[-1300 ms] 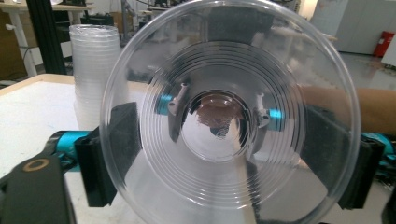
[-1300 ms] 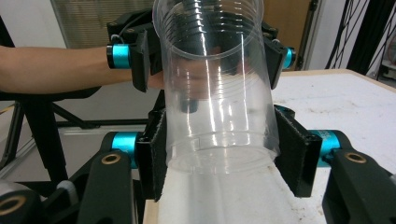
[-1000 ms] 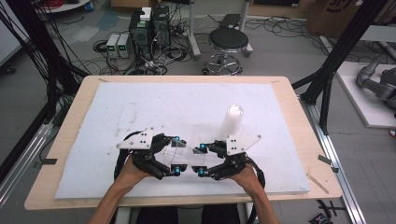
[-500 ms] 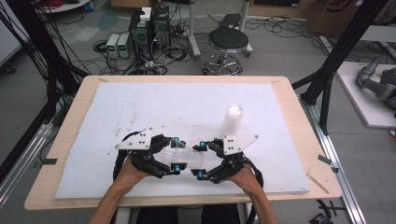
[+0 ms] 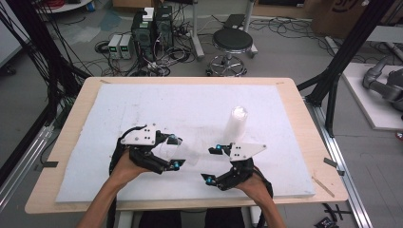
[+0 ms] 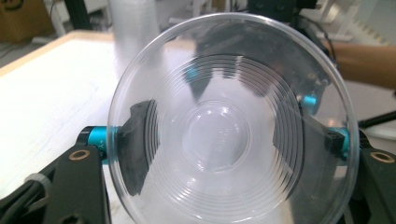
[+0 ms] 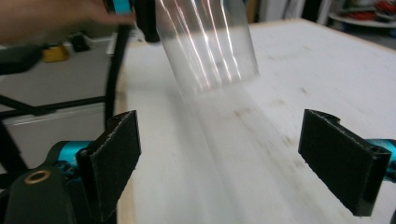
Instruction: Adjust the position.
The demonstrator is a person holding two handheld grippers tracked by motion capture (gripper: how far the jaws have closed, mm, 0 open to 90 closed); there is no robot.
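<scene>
The left gripper (image 5: pixel 175 152) clamped a clear cup (image 6: pixel 229 123) at the table's (image 5: pixel 285 95) 7 o'clock. The right gripper (image 5: pixel 212 164) gaped wide, empty, at 5 o'clock. A cup stack (image 5: pixel 235 124) stood at 3 o'clock.

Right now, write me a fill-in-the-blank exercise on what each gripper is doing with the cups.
1. The left gripper is shut on a clear plastic ____.
2. The right gripper has its jaws ____, with nothing between them.
3. The stack of cups stands upright on the white ____.
4. The held cup turns its ____ end toward the left gripper's camera.

Missing words: cup; open; board; open
</scene>
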